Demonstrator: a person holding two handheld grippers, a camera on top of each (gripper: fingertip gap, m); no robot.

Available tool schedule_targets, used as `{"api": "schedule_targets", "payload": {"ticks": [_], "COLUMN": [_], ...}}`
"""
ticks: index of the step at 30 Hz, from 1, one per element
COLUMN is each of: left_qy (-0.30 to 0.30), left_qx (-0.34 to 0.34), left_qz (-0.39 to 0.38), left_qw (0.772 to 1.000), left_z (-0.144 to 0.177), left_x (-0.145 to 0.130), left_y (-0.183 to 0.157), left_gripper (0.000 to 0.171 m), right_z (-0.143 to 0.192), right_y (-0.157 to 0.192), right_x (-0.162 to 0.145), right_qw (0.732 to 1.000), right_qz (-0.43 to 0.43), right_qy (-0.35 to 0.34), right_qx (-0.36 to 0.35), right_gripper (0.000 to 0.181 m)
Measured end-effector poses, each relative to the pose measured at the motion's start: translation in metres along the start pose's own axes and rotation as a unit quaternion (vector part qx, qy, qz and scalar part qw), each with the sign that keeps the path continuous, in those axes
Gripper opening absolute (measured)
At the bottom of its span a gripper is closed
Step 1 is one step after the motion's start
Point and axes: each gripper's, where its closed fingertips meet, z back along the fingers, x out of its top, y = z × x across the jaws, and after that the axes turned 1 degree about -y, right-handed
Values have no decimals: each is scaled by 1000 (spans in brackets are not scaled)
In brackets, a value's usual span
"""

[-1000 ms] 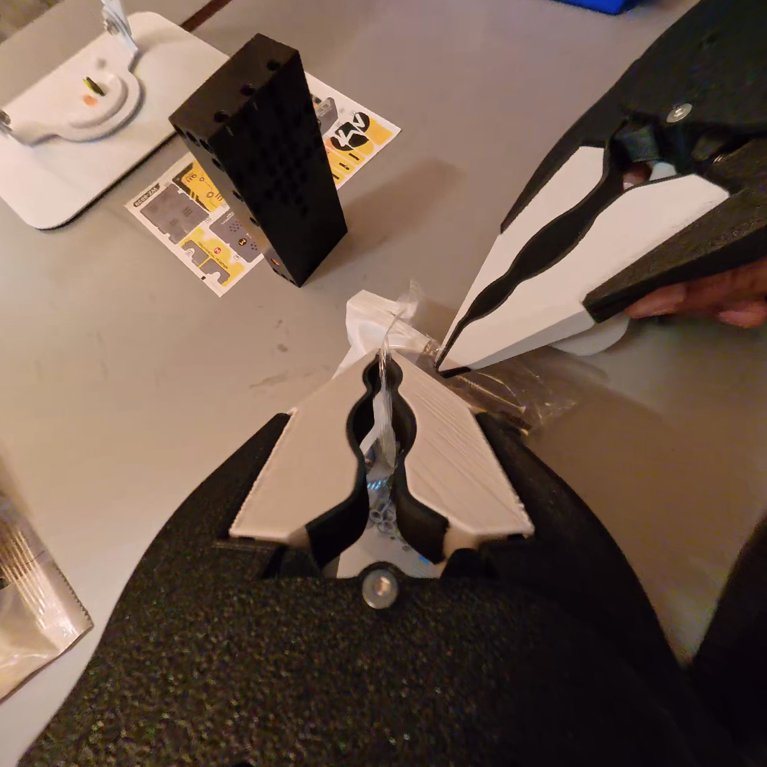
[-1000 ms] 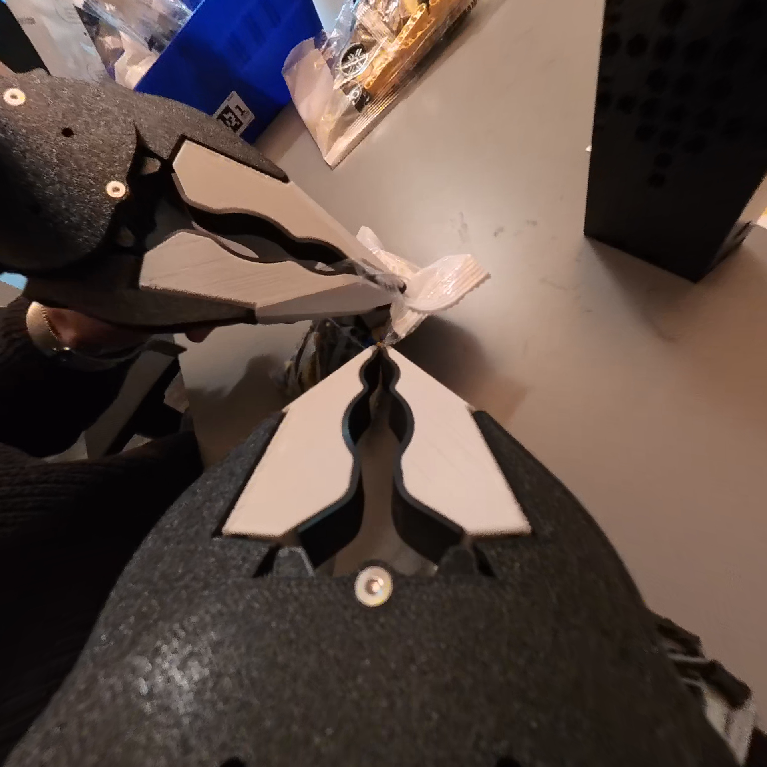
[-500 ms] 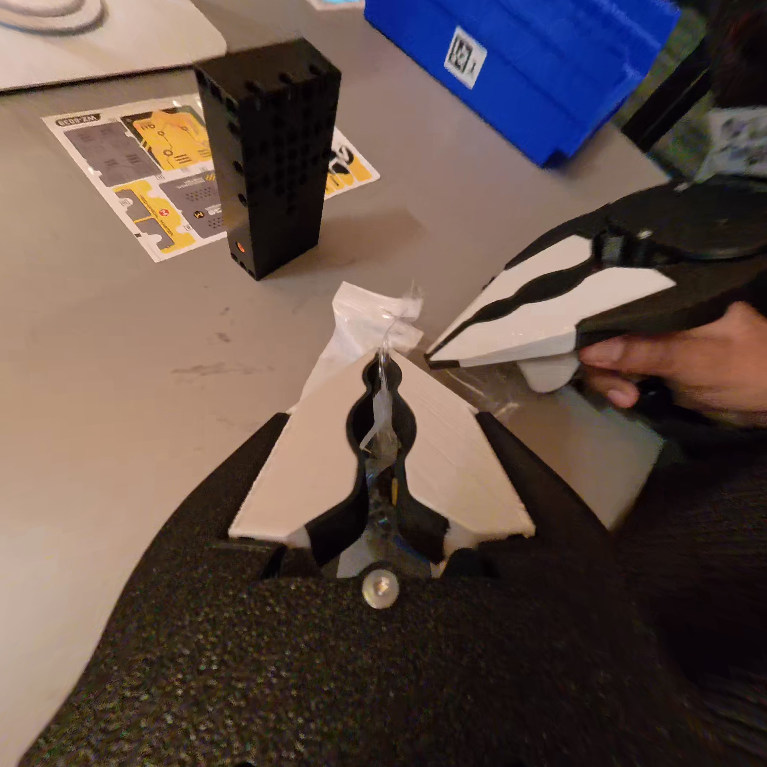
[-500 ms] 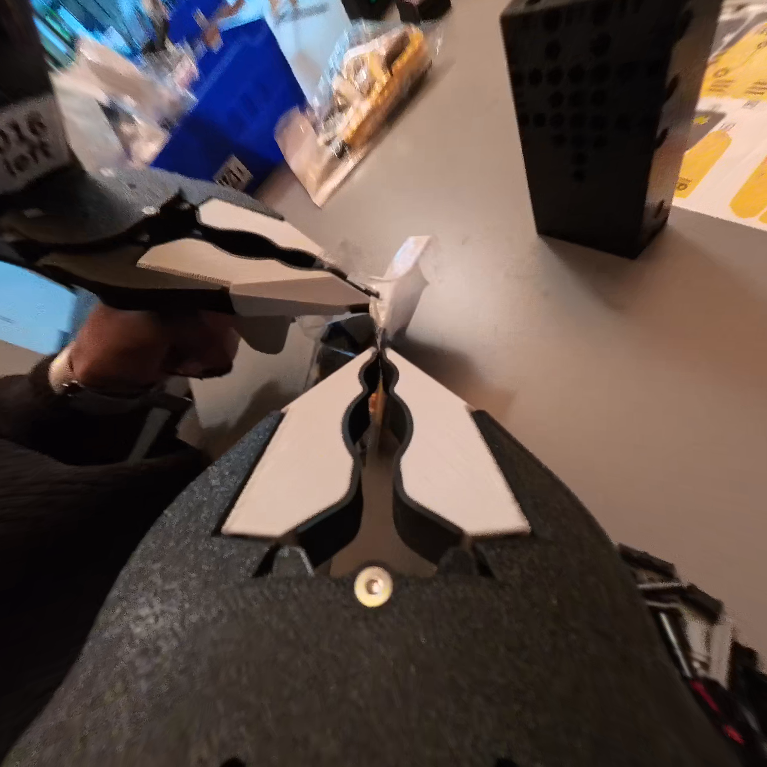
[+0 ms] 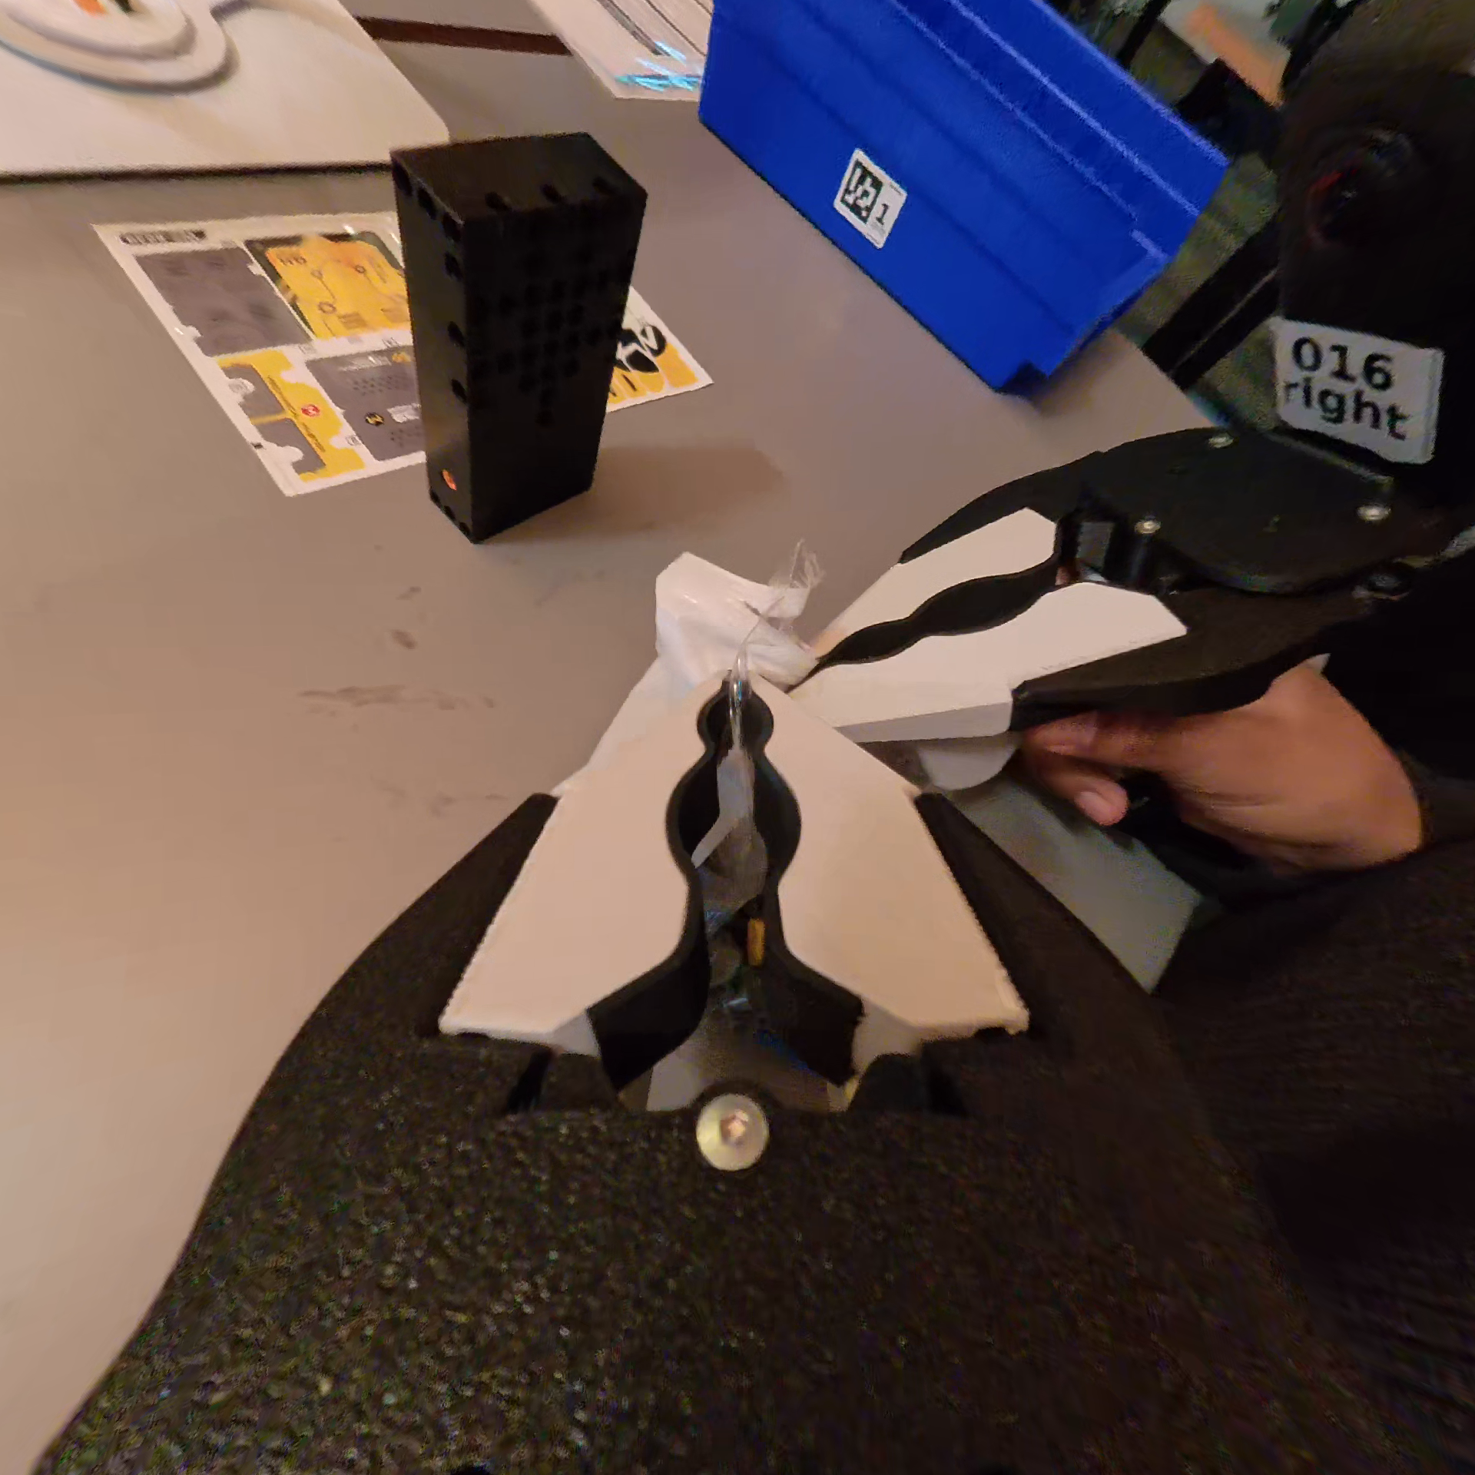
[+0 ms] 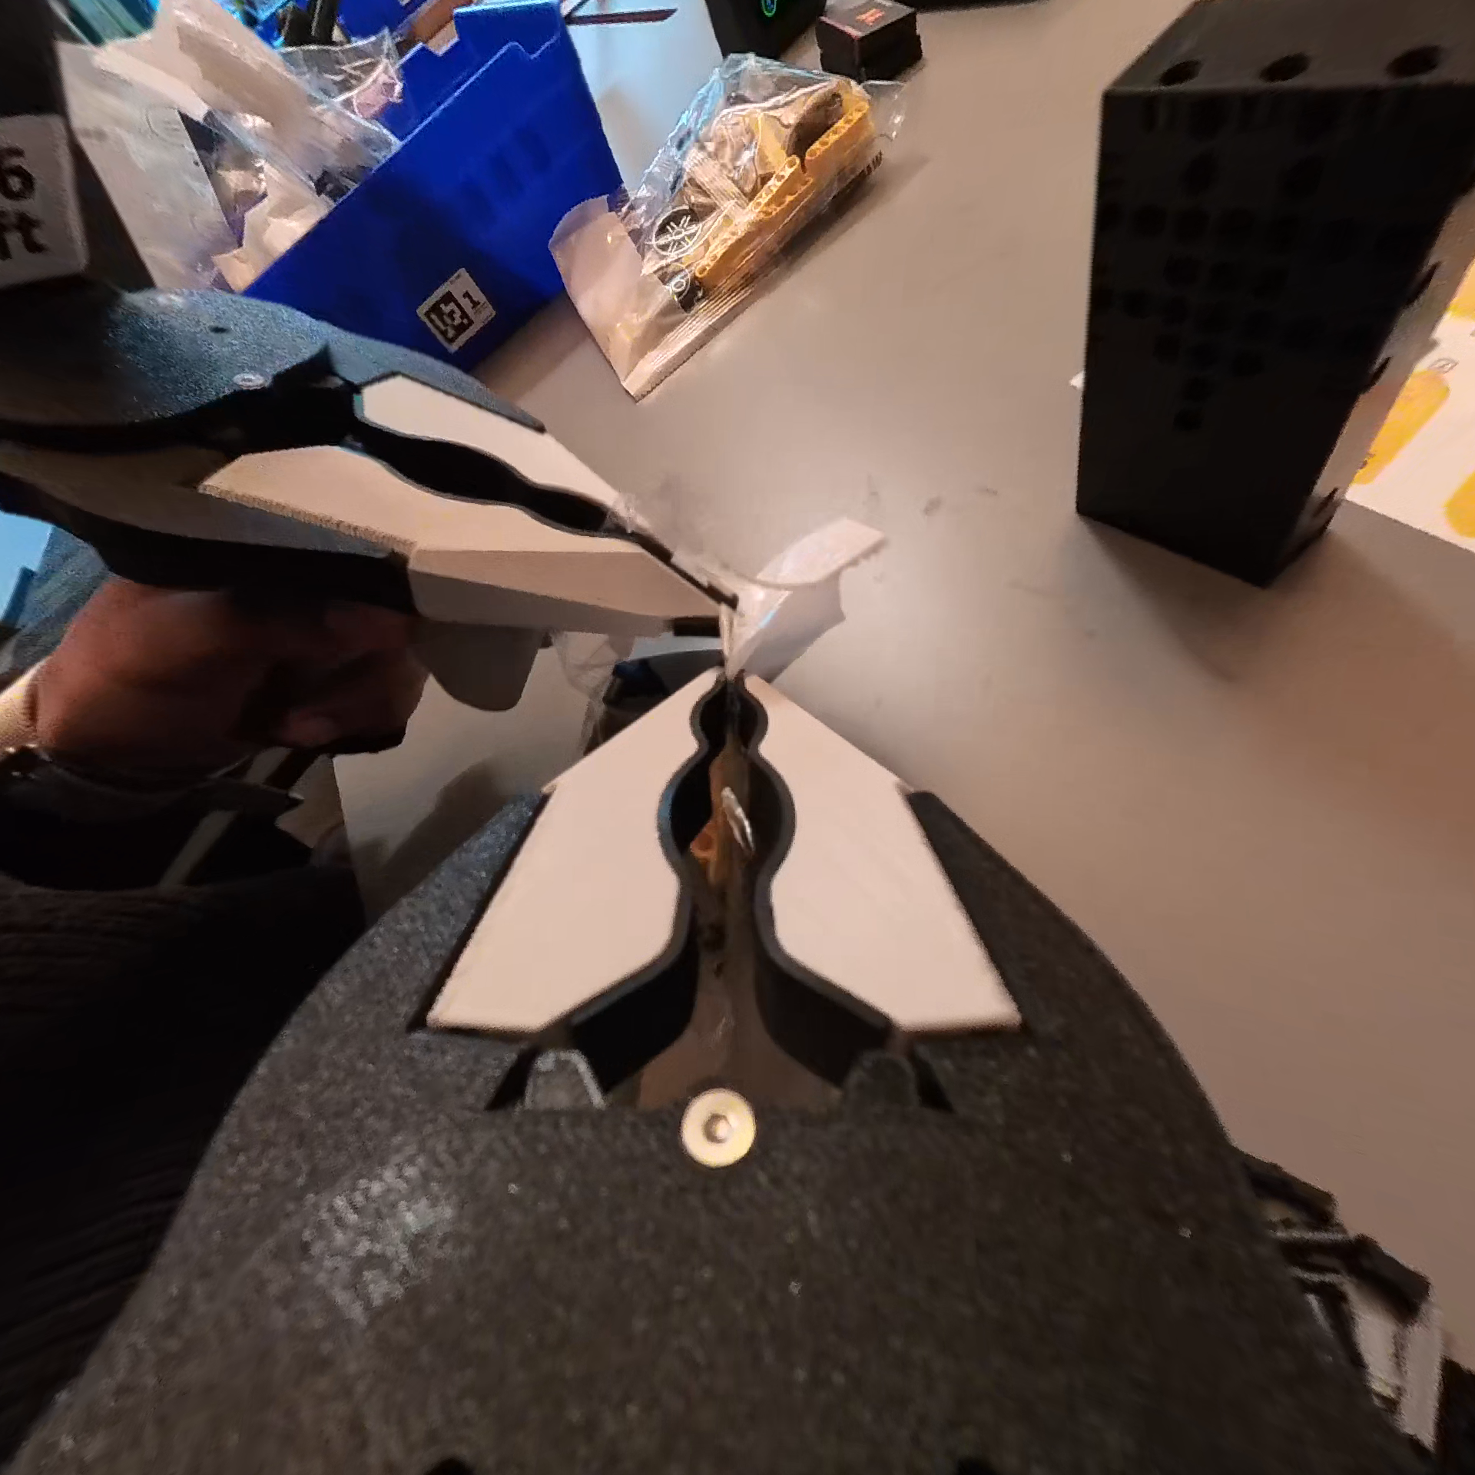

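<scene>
A small clear plastic bag with a white top strip and small parts inside is held above the grey table by both grippers. My left gripper is shut on the bag's top edge. My right gripper is shut on the same edge right beside it, and the bag's white strip sticks out past the tips. In the left wrist view the right gripper comes in from the right, held by a hand. In the right wrist view the left gripper comes in from the left.
A tall black perforated block stands on a yellow and grey printed sheet. A blue bin sits at the back right. In the right wrist view a clear bag of yellow parts lies beyond the grippers. A white flat stand is at the back left. My two grippers' fingertips are within a few centimetres of each other.
Both grippers have kept their hold on the bag and lifted and swung it; the views turned, bringing the blue bin into sight. The right gripper's tips moved closer to the left's.
</scene>
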Motion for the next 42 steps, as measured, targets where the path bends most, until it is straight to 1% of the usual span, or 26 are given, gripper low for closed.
{"api": "schedule_targets", "payload": {"ticks": [3, 7, 11, 14, 19, 21, 23, 25, 28, 30, 31, 33, 34, 37, 40, 42], "left_qy": [2, 16, 6, -13, -18, -17, -26, -15, 6, 1, -3, 0, 10, 10, 22, 23], "left_qx": [14, 18, 12, -10, -29, -29, -43, -47, -19, -8, -2, 16, 22, 48, 48, 35], "left_qz": [-27, -41, -21, 28, 60, 52, 25, 23, -33, -70, -90, -131, -157, -231, -284, -318], "left_qw": [1000, 999, 1000, 999, 998, 998, 998, 999, 999, 997, 996, 991, 987, 972, 957, 947], "left_z": [5, 7, 7, 2, 1, 4, 8, 8, 5, 6, 7, 8, 7, 6, 3, 1], "left_x": [1, -3, -2, -1, -6, -4, 3, 4, -2, 1, 3, 4, 3, 10, 18, 21], "left_y": [-1, -2, -1, -1, 1, 0, -4, -4, -2, -7, -9, -11, -11, -4, -1, -2], "left_gripper": [0, 0, 0, 0, 0, 0, 0, 0, 6, 23, 26, 26, 27, 36, 38, 35], "right_z": [3, 6, 6, 8, 9, 10, 13, 13, 9, 8, 7, 6, 5, 6, 6, 6], "right_y": [5, 9, 10, 7, 9, 14, 14, 10, -2, -5, -7, -8, -5, -5, -10, -13], "right_x": [0, -3, -3, -2, -7, -4, 6, 7, 3, 1, 1, 1, 2, 8, 14, 18], "right_qw": [1000, 1000, 1000, 999, 1000, 999, 998, 998, 999, 999, 999, 999, 999, 997, 995, 993], "right_qz": [-5, -15, -13, -19, -11, 5, 13, 12, 11, 11, 16, 26, 33, 73, 101, 119], "right_qy": [-2, -1, -12, -24, -24, -30, -62, -64, -40, -28, -22, -11, -12, -10, 8, 11], "right_qx": [16, 25, 18, 13, 13, 20, 22, 13, -11, -20, -24, -26, -13, -5, -8, -18], "right_gripper": [0, 0, 0, 0, 0, 0, 0, 0, 0, 2, 2, 6, 6, 5, 5, 5]}}
